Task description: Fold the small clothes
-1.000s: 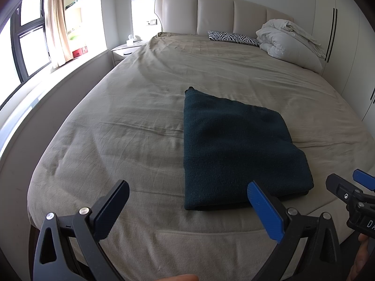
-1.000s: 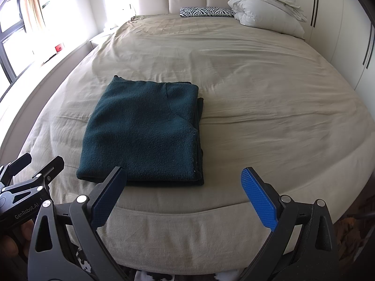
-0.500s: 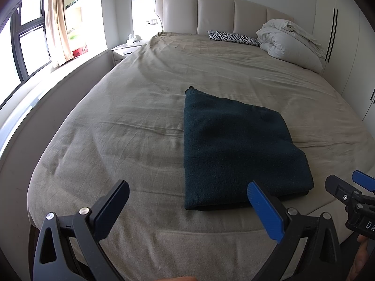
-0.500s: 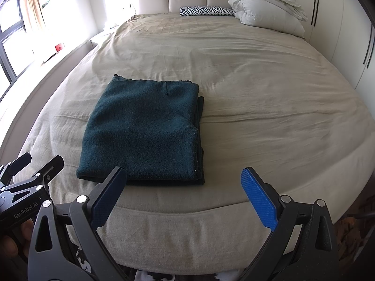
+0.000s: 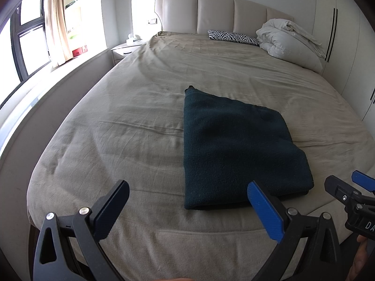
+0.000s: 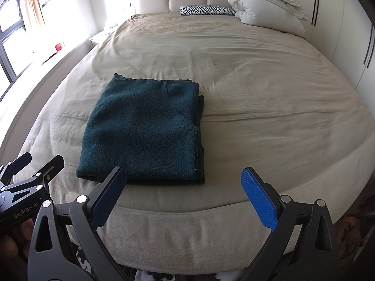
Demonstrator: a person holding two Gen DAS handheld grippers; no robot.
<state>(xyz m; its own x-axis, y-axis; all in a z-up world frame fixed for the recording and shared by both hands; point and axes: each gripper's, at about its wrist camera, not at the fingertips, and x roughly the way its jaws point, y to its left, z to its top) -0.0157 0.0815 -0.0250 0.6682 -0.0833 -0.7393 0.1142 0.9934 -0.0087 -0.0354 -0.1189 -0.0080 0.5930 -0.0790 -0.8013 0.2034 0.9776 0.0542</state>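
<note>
Beige bed (image 6: 257, 93) is seen filling the view, with one padded headboard (image 5: 222, 11) at 12 o'clock. One zebra-print pillow (image 6: 206, 10) and one bunched white duvet (image 6: 264, 11) are parked up there too. One folded dark teal garment (image 6: 145, 131) is laid flat near the foot edge. Left gripper (image 5: 187, 210) is held with jaws wide, nothing gripped; right gripper (image 6: 182, 196) is spread just as wide, also empty.

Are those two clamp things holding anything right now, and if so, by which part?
Nothing. The left tool and right tool are both open and empty, short of the folded garment lying on the bed.
</note>
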